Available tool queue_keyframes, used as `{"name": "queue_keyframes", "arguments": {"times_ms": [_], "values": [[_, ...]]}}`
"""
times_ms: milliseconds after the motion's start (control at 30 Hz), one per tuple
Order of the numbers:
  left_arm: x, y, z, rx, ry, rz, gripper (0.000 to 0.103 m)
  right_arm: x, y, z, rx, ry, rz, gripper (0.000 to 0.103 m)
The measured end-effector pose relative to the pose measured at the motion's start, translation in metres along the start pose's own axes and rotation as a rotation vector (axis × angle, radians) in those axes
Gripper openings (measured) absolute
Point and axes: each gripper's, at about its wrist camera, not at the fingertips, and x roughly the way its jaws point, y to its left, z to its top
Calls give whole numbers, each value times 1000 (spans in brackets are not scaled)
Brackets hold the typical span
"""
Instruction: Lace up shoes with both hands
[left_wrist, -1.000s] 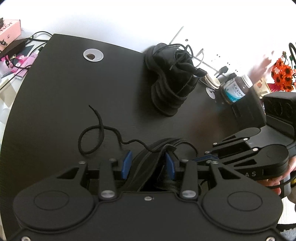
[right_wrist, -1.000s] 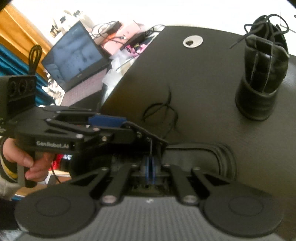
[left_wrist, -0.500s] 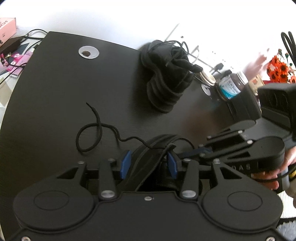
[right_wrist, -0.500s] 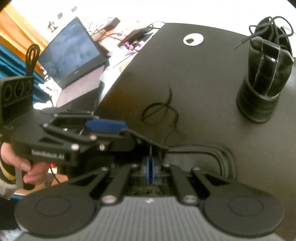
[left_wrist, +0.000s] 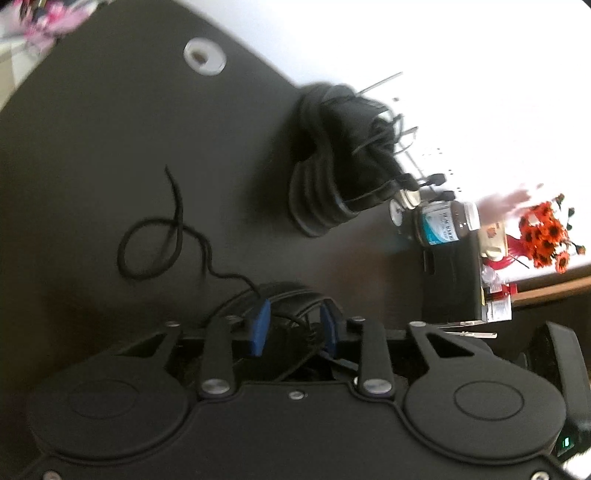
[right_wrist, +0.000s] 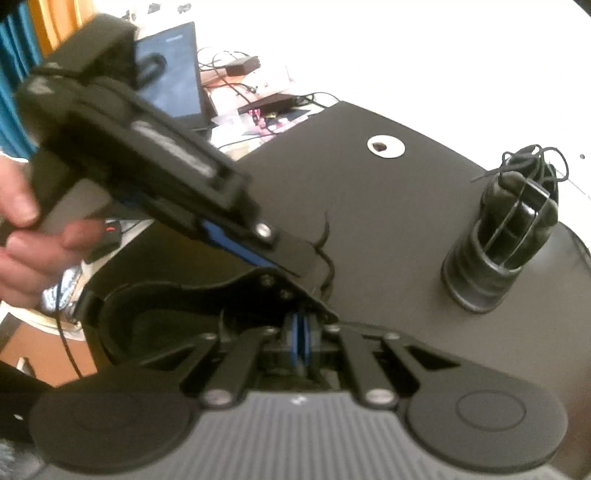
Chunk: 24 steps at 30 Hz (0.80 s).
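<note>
A black shoe (left_wrist: 291, 295) lies right under both grippers on the black table (left_wrist: 110, 129); its opening shows in the right wrist view (right_wrist: 147, 317). My left gripper (left_wrist: 295, 325) is open, its blue pads on either side of the shoe's top. A loose black lace (left_wrist: 162, 236) trails from the shoe in a loop to the left. My right gripper (right_wrist: 301, 343) is shut, pads together, at the shoe; what it pinches is hidden. The left gripper's body (right_wrist: 147, 155) crosses the right wrist view. A second black shoe (left_wrist: 343, 166) stands further back, laced (right_wrist: 506, 229).
A white grommet (left_wrist: 205, 57) sits in the table's far part. A supplement bottle (left_wrist: 447, 221), a black box (left_wrist: 454, 280) and orange flowers (left_wrist: 546, 236) stand at the right edge. A laptop (right_wrist: 173, 88) and cables lie beyond the left edge.
Both views have tilted and blurred: the left gripper has risen and swung over the shoe. The right gripper has stayed shut at the shoe. The loose lace lies as before.
</note>
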Motion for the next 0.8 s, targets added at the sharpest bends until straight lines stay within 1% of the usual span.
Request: {"name": "queue_keyframes", "arguments": {"times_ms": [100, 200, 333, 400, 467, 567, 633, 667, 700, 767, 800], "values": [[9, 4, 1, -37, 22, -7, 24, -1, 7, -4, -41, -15, -28, 4], [14, 2, 3, -39, 31, -15, 24, -2, 14, -7, -84, -27, -59, 4], [18, -1, 5, -35, 39, -22, 24, -2, 17, -7, -98, -29, -72, 4], [19, -1, 6, -39, 41, -27, 2, -2, 18, -8, -103, -30, -78, 4], [18, 0, 4, -46, 29, -43, 2, -1, 20, -9, -107, -31, -84, 4], [14, -1, 3, -35, 15, -46, 2, 0, 22, -8, -101, -32, -89, 4], [8, -1, 3, -31, -7, -51, 2, -2, 22, -8, -88, -30, -85, 6], [4, -1, 4, -29, -20, -54, 2, -5, 20, -8, -78, -32, -73, 10], [0, -1, 6, -28, -35, -60, 2, -10, 16, -7, -63, -44, -53, 23], [-9, -2, 9, -25, -72, -77, 2, -24, 2, -7, -9, -90, -12, 38], [-14, -4, 10, -21, -88, -87, 2, -30, -7, -7, 26, -114, 7, 38]]}}
